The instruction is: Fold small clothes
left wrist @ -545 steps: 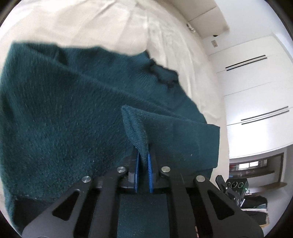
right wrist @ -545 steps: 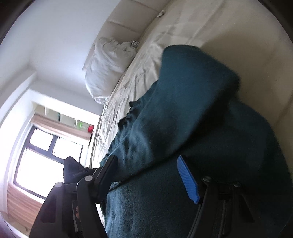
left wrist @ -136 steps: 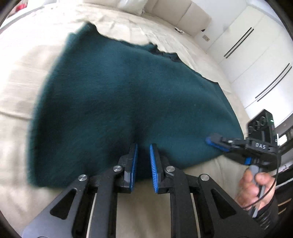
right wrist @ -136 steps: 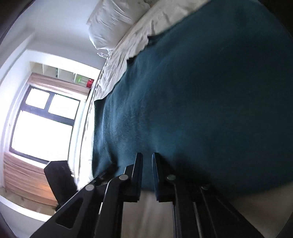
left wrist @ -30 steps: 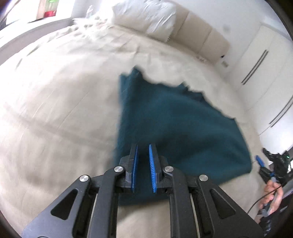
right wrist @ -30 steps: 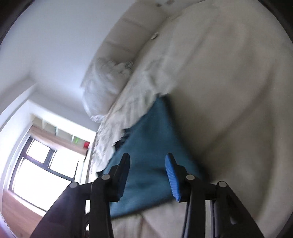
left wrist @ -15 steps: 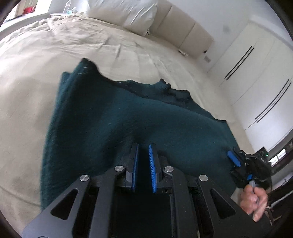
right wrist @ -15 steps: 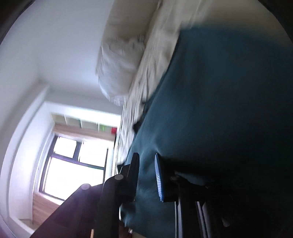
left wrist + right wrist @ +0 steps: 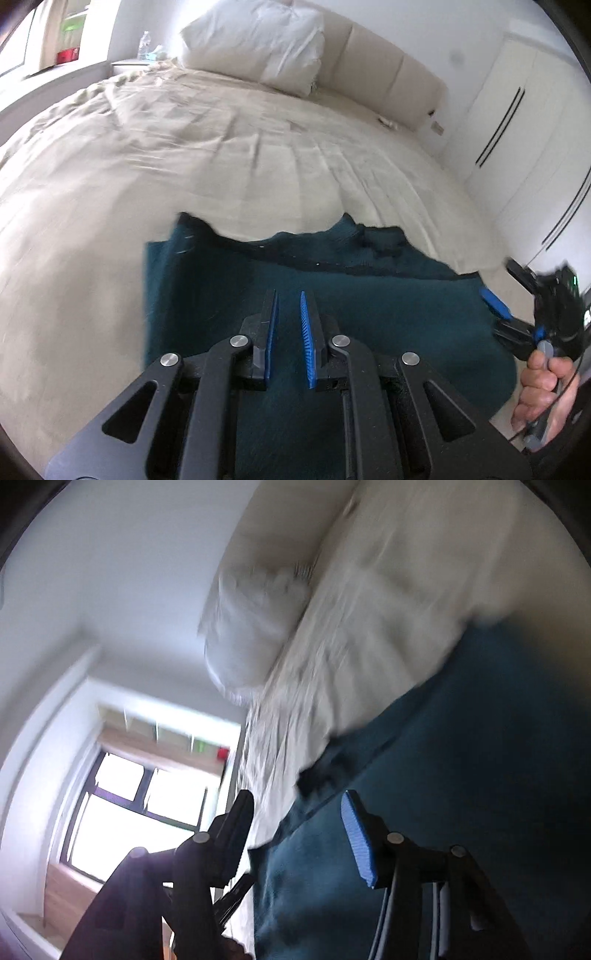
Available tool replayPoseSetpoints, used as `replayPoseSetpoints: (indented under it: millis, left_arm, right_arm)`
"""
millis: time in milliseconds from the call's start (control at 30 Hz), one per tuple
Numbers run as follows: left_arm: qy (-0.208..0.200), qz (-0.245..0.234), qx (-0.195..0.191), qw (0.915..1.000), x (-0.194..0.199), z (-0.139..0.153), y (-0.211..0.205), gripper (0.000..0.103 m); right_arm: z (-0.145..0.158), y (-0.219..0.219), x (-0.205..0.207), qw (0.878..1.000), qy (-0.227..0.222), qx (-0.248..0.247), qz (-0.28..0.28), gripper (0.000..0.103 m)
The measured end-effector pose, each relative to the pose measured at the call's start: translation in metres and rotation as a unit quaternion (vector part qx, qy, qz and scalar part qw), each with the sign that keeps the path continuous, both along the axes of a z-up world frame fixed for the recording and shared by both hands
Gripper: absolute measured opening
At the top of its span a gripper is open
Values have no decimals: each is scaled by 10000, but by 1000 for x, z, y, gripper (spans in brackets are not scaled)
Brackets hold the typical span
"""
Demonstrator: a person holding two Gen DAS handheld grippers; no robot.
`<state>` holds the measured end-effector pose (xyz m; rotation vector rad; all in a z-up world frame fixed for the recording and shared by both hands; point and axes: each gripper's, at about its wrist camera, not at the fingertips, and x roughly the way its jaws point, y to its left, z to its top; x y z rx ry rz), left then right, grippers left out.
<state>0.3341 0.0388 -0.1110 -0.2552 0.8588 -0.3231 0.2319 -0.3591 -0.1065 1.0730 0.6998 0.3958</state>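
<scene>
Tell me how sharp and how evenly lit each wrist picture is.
Left wrist view: mostly sharp and evenly daylit, the pillow crisp, fisheye bending the bed; only the sweater edge is slightly smeared. Right wrist view: strong motion blur throughout, the window blown out white, the sweater dark beside it.

The sweater point(image 9: 332, 295) is dark blue-green all over, with no pattern. The bed sheet point(image 9: 184, 155) is a pale cream colour. The pillow point(image 9: 255, 44) is white. The headboard point(image 9: 384, 81) is light beige. The wardrobe doors point(image 9: 535, 129) are white with thin black lines. The left gripper point(image 9: 287, 328) is black with bright blue pads point(image 9: 304, 339) and silver screws. The right gripper point(image 9: 295, 834) is black with a blue pad too. The window frame point(image 9: 144, 779) is dark.
</scene>
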Motion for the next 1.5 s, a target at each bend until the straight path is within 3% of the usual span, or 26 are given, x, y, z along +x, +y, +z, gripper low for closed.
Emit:
replayPoseSetpoints:
  millis: [133,233,333,400,467,567,733,833,933,1000,1067,1133,1167,1200,1267,1300,1333,1367,1400,1467,1500]
  left_arm:
    - [270,40,279,9992,24,-20,-5,12]
    - [446,82,-539,9975,36,-38,20,12]
    - [652,182,-1454,9871,44,-53,45,12]
    - [693,228,-1728,9822,45,-57,54,12]
    - [652,271,-1790,9813,44,-56,58,12]
    - [599,276,-1697,9833,42,-52,57,12]
    - [557,665,-1884,9783,34,-43,72,12]
    - [353,910,-1811,9786,21,-30,82,13]
    - [459,879,-1540,9831,20,-36,82,17]
    - [496,854,-1627,9817,18,-42,87,17]
    - [502,833,-1633,9818,15,-42,91,17]
    - [548,829,-1586,9823,10,-40,95,17]
    - [564,843,-1517,9832,6,-37,97,17]
    - [553,862,-1366,9853,-1,-32,99,17]
    - [467,1000,-760,9910,-14,-17,96,18]
    - [380,1047,-324,9932,-24,-8,94,21]
    - [344,1042,-208,9937,-29,-4,93,23]
    - [307,1014,-112,9943,-37,0,93,29]
    - [268,988,17,9947,-46,5,91,48]
    - [159,1036,294,9941,-61,13,88,78]
    - [37,1053,365,9938,-70,17,88,79]
  right_arm:
    - [-21,43,41,9984,302,-147,464,51]
    - [-39,19,51,9990,435,41,101,35]
    - [-48,-29,41,9977,411,266,-458,33]
    - [-45,-64,31,9939,467,295,-950,31]
    - [-44,-85,25,9918,408,344,-1159,31]
    - [-38,-116,5,9871,465,35,-1533,32]
    - [-22,-121,-24,9828,392,-107,-1801,44]
    - [-3,-89,-34,9926,-32,-57,-1210,52]
    - [5,-43,-31,9989,-218,-74,-402,55]
    - [-6,-14,-22,9997,-149,-31,170,56]
    - [-17,-4,-17,9994,35,-254,219,54]
    - [-34,-20,-21,9999,153,-50,61,21]
    - [-42,-32,-25,9994,306,118,-110,18]
    - [-47,-49,-36,9980,417,267,-401,19]
    - [-36,-64,-53,9964,383,133,-738,36]
    - [-30,-68,-64,9960,348,48,-821,50]
    - [-20,-70,-75,9952,263,-77,-936,61]
    - [-13,-70,-80,9948,196,-137,-989,64]
    - [-6,-67,-89,9946,126,-199,-1012,66]
    - [1,-61,-97,9956,78,-223,-905,66]
    - [5,-53,-97,9966,69,-241,-788,66]
